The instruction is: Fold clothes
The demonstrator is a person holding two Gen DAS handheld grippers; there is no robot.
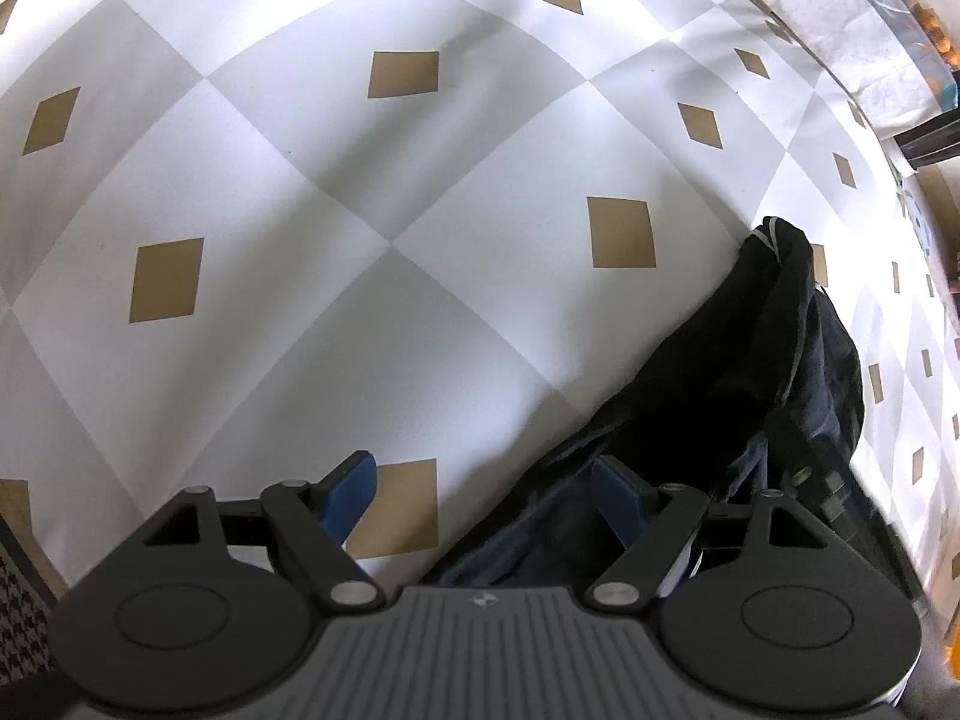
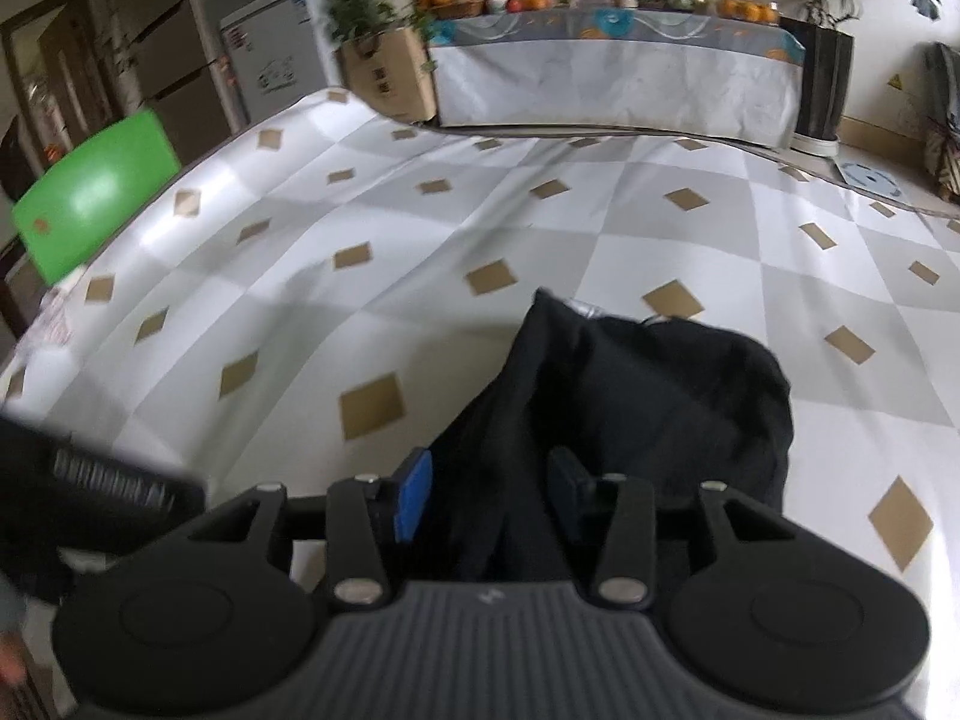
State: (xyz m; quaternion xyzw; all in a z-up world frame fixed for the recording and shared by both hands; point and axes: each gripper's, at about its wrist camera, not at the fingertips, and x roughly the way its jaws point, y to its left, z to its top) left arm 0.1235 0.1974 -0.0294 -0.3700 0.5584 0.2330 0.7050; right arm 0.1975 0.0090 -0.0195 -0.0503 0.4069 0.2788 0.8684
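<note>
A dark, crumpled garment (image 2: 648,384) lies in a heap on the checked tablecloth (image 2: 420,228). In the right wrist view my right gripper (image 2: 491,487) hovers at the heap's near end. Its jaws stand about half apart, with black cloth filling the gap between the blue pads (image 2: 414,495). The left pad's inner face shows bare. In the left wrist view the same garment (image 1: 762,372) sits at the lower right, a pale trim at its peak. My left gripper (image 1: 486,492) is wide open, its right finger over the cloth's edge and its left finger over bare tablecloth (image 1: 300,180).
A green chair back (image 2: 96,192) stands at the table's left edge. Beyond the far edge is a side table (image 2: 618,84) with fruit, jars and plants, and a cardboard box (image 2: 390,72). A dark sleeve (image 2: 72,480) shows at lower left.
</note>
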